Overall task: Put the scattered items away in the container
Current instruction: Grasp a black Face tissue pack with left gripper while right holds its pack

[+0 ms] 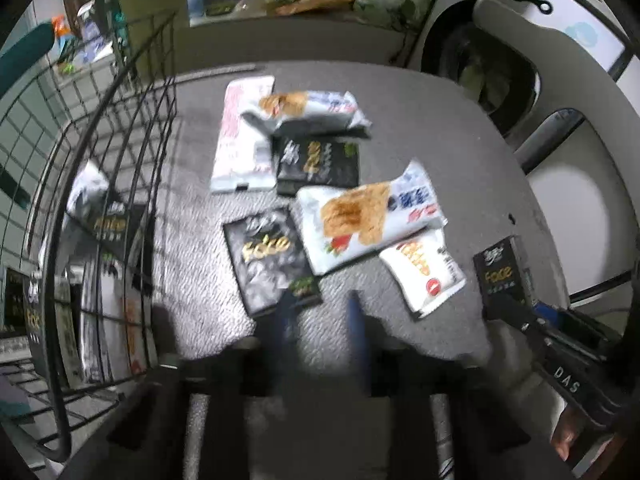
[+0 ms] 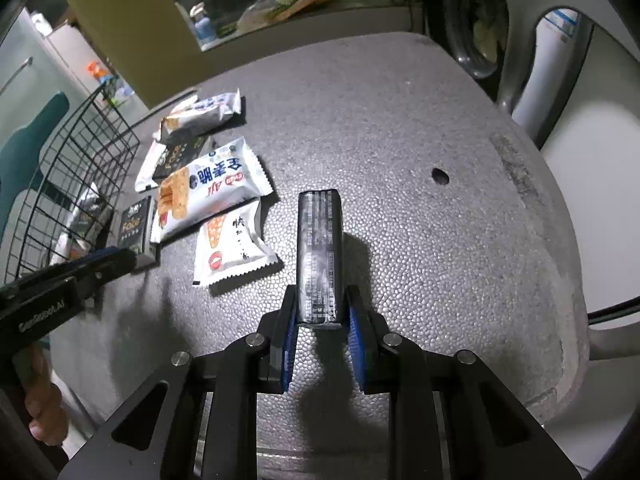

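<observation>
1. Done so far: the wire basket [image 1: 100, 208], off to the left of the left gripper [image 1: 320, 312], already holds several packets, among them a dark box and a white wrapper; the exact count cannot be told through the mesh and the blur.
2. In hand: the right gripper [image 2: 320, 316] is clamped on a black box [image 2: 320, 256], one end between its blue pads [image 2: 354, 332], the rest standing out ahead over the grey surface [image 2: 440, 260].
3. The left gripper has its jaws apart and empty, just short of a black packet [image 1: 272, 256].
4. Still loose on the surface ahead of the left gripper: a large white snack bag [image 1: 368, 224], a small white sachet [image 1: 424, 276], a second black packet [image 1: 318, 162], a long white pack [image 1: 240, 136] and another snack bag [image 1: 304, 110].
5. Judgement: roughly midway; six items remain, counting the held box.
</observation>
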A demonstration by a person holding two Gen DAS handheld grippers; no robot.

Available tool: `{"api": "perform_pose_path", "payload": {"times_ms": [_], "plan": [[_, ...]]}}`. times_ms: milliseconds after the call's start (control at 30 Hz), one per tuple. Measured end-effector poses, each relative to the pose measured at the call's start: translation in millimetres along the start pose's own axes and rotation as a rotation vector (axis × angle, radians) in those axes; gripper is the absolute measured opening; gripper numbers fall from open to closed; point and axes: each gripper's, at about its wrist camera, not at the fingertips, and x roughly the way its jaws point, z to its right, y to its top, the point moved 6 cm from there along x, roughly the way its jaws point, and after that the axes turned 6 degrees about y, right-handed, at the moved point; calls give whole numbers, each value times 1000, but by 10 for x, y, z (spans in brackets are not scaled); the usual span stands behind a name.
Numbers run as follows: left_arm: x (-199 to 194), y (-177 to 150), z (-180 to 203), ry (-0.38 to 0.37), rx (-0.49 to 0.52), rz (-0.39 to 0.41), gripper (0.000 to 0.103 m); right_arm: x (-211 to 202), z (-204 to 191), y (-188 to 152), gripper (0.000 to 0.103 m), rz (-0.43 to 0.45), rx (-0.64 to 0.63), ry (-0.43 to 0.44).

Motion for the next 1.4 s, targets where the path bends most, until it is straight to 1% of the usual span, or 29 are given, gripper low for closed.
{"api": "perform_pose_path", "payload": {"times_ms": [33,67,233,300,367,433,467,500,533,633,667,700,733,767,800,833,867,933,967,1000,1033,1067,1100,1167,1267,1367,1400], "plan": [[-10,31,11,14,-7,15,74,-12,0,9,23,10,7,6],[-18,69,12,31,-17,36,77,-21,-4,24,24,19,6,4],[113,289,-86,111,-82,34,77,-4,16,110,24,38,7,6],[159,329,-127,146,-86,26,77,9,35,144,24,42,19,17],[255,381,-115,162,-77,16,77,17,41,167,24,44,20,19],[332,360,-126,162,-73,-10,73,31,40,184,24,41,15,19],[330,349,-133,165,-71,-3,69,38,38,188,24,38,12,22],[311,332,-140,174,-66,5,53,42,37,191,24,36,10,24],[290,306,-157,194,-52,7,46,47,40,188,24,32,8,23],[222,199,-145,134,-34,-2,40,71,50,160,24,17,-5,14],[191,144,-128,109,-26,-6,36,71,50,143,23,15,-7,15],[161,99,-103,92,-18,-9,25,67,45,123,23,13,-8,18],[118,35,-70,74,-5,-15,18,60,41,101,22,12,-10,20],[75,-28,-33,40,2,-27,13,44,29,67,21,10,-14,21],[42,-89,4,-1,5,-41,13,25,14,27,21,7,-17,25],[13,-155,36,-26,11,-51,13,5,-2,-24,21,2,-19,31],[-10,-200,55,-29,20,-52,13,-7,-11,-62,21,-4,-20,34],[-70,-244,65,-22,35,-25,14,-45,-19,-130,21,-6,-23,35],[-96,-229,45,0,35,-4,20,-65,-15,-134,21,1,-22,33],[-110,-214,29,15,36,8,33,-91,-8,-130,21,12,-20,27],[-120,-177,10,28,38,18,42,-115,3,-121,22,20,-17,18],[-124,-136,-9,36,35,28,60,-131,10,-114,22,24,-16,14],[-132,-96,-36,54,33,42,72,-145,15,-103,22,29,-13,13],[-101,-2,-64,95,38,53,75,-148,24,-85,24,34,-11,5],[54,96,-34,119,67,36,75,-106,51,-44,28,37,-9,-4],[221,110,-29,136,73,8,75,-27,89,3,28,39,3,-6],[263,89,-35,131,73,-6,73,1,97,18,28,36,7,0]]}}
